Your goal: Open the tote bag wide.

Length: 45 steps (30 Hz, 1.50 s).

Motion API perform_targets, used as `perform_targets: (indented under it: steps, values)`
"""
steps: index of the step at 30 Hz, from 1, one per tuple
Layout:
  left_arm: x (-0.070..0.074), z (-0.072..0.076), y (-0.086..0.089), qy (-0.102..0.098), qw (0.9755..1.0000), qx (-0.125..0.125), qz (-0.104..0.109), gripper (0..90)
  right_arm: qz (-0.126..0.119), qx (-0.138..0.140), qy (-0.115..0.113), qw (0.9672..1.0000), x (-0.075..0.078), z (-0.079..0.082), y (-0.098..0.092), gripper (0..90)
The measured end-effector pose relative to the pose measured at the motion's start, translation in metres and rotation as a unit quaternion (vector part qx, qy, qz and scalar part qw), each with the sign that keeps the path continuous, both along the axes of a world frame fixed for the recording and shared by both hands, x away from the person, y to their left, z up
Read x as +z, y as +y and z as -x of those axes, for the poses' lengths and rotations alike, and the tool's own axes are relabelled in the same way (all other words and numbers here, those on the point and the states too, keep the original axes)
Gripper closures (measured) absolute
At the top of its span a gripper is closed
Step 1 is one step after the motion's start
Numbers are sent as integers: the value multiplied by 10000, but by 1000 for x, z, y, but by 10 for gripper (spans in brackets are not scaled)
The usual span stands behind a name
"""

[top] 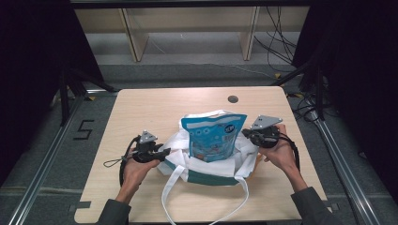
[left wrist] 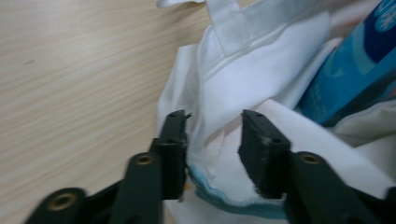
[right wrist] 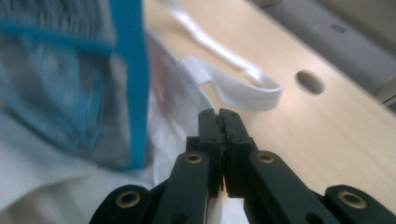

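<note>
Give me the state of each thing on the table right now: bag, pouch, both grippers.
Tote bag: lying on the table, mouth open, handles loose.
Blue pouch: partly inside the bag, top sticking out.
Left gripper: jaws apart, bag rim cloth between them.
Right gripper: jaws shut at the bag's other edge; whether cloth is pinched is unclear.

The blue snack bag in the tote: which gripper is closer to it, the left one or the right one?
Right. The right gripper sits just beside the blue snack bag at its right edge, jaws shut. The left gripper is farther off, at the white tote bag on its left side.
</note>
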<state>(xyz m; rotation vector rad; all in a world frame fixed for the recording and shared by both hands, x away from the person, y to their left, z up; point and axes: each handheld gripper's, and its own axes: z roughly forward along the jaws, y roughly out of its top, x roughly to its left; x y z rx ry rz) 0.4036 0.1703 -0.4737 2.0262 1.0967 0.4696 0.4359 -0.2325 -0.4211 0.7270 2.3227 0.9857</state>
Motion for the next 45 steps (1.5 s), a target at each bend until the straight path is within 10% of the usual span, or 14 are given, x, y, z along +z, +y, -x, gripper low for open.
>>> perform_targets:
  steps: [3,5,8,13,18,22,27,32,38,42,45]
  values:
    - [-11,-1,-5,-93,9957,-369,-844,771,-78,-434,-137,9989,6,-4,-2,893]
    - [-23,1,-14,105,9962,-328,-800,794,246,-595,-173,9978,-7,-15,-5,893]
    - [-25,1,-24,111,9935,-385,-1068,800,453,-789,410,9950,-50,-31,-8,892]
    - [-26,2,-24,82,9937,-368,-1058,799,314,-795,791,9932,-68,-40,-12,892]
    - [-12,3,-15,200,9979,-239,-566,628,49,-864,860,9925,-61,-39,-18,806]
    - [23,11,-32,-266,9948,-470,-866,469,-271,-1057,781,9910,-39,-28,-31,631]
    - [45,-14,-57,-498,9926,-724,-836,439,-821,-704,661,9919,-5,5,-41,579]
    - [35,-45,-73,-54,9926,-855,-857,471,-1132,182,872,9896,12,48,-25,566]
    - [30,-63,-78,124,9962,-708,-489,517,-967,1201,1398,9781,7,80,7,552]
    - [29,-73,-79,151,9966,-769,-250,614,-386,1614,1421,9758,-12,84,28,554]
    - [28,-83,-76,243,9972,-705,60,716,-65,1795,1600,9706,-25,85,35,734]
